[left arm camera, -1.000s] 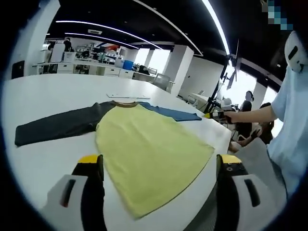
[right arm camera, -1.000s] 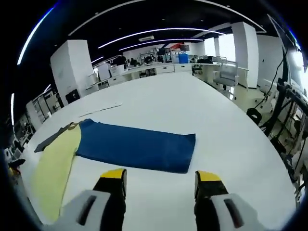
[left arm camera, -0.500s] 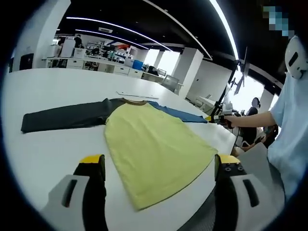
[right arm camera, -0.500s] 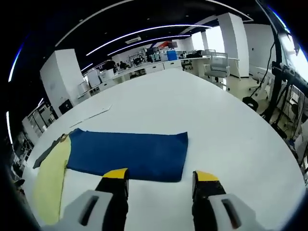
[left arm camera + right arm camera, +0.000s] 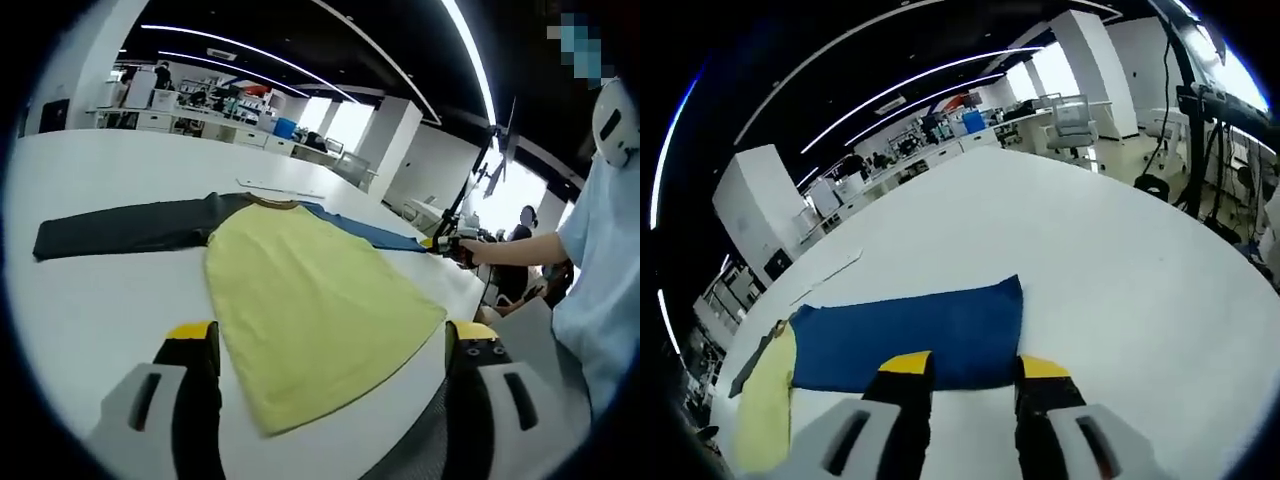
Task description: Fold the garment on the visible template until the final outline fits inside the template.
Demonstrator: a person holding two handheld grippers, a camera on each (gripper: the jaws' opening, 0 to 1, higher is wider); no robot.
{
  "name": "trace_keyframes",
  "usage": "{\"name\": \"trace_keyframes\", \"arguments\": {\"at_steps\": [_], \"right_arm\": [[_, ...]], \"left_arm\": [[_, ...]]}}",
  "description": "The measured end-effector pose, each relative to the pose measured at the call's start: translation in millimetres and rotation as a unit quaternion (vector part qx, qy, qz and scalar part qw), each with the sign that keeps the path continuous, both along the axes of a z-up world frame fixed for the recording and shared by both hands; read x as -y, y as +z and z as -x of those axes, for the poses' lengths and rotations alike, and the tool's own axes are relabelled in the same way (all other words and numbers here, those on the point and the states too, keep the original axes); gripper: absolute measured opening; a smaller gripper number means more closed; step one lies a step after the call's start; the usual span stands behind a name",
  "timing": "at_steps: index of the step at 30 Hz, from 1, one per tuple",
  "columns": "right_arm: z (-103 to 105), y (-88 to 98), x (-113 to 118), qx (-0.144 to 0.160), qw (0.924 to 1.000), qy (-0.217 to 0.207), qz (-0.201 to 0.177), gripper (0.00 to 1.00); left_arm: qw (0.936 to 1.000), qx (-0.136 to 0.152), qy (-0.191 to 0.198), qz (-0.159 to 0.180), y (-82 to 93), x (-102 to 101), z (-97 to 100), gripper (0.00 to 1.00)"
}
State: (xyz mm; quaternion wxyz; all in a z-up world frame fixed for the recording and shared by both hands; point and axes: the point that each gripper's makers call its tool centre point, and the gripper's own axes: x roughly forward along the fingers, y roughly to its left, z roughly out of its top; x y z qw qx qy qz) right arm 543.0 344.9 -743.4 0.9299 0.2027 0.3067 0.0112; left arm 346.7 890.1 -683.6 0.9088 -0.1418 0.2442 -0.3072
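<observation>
Left gripper [image 5: 330, 345] hung w/ jaws wide apart over the shirt [image 5: 300, 300], which lay flat on a white table [image 5: 90, 300]: yellow body, dark sleeve [image 5: 120, 226] spread left, blue sleeve [image 5: 370, 232] toward right gripper [image 5: 447, 245].

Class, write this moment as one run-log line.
shirt: flat on table, unfolded | blue sleeve: spread out | right gripper: open, at sleeve's near edge | left gripper: open, above hem
</observation>
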Motion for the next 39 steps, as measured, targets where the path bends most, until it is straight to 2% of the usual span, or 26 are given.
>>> {"name": "trace_keyframes", "arguments": {"at_steps": [1, 5, 8, 14, 20, 21, 24, 26, 29, 31, 36, 39], "right_arm": [[-5, -4.3, 9, -0.001, 1.0000, 0.001, 0.005, 0.26], [-14, -8.9, 19, -0.001, 1.0000, 0.001, 0.002, 0.14], [-20, -14.7, 27, -0.006, 0.9999, 0.001, 0.010, 0.00], [-27, -11.1, 31, 0.000, 0.9998, 0.001, 0.021, 0.00], [-46, 13.5, 16, 0.031, 0.9990, 0.033, -0.004, 0.00], [-35, 29.5, -11, 0.039, 0.9981, 0.048, -0.001, 0.00], [-36, 52.7, -40, 0.053, 0.9965, 0.065, 0.005, 0.00], [-45, 60.3, -48, 0.060, 0.9952, 0.077, -0.002, 0.00], [-48, 81.5, -86, 0.078, 0.9904, 0.114, -0.011, 0.00], [-47, 96.1, -120, 0.090, 0.9849, 0.146, -0.022, 0.00], [-53, 108.3, -173, 0.099, 0.9750, 0.193, -0.048, 0.00], [-56, 107.3, -209, 0.095, 0.9650, 0.239, -0.052, 0.00]], "left_arm": [[1.0000, 0.000, 0.000, 0.001, -0.1, 0, 0.3, 0.90], [1.0000, 0.000, 0.001, 0.004, -0.5, 0, 1.1, 0.90], [1.0000, 0.000, 0.003, 0.004, -1.2, 1, 1.1, 0.89], [0.9999, 0.003, 0.003, 0.009, 0.2, 3, 0.6, 0.88], [0.9998, 0.014, 0.006, 0.016, 4.9, 5, -0.9, 0.88], [0.9997, 0.018, 0.005, 0.016, 6.4, 5, -1.3, 0.87], [0.9995, 0.023, 0.005, 0.021, 9.2, 6, -2.2, 0.87], [0.9993, 0.029, 0.007, 0.021, 11.6, 5, -2.7, 0.87], [0.9990, 0.037, 0.010, 0.024, 15.2, 3, -2.9, 0.87], [0.9988, 0.040, 0.013, 0.027, 16.3, 3, -2.5, 0.87], [0.9981, 0.049, 0.023, 0.029, 17.4, -1, -1.7, 0.87], [0.9978, 0.052, 0.026, 0.030, 18.6, -3, 0.4, 0.86]]}}
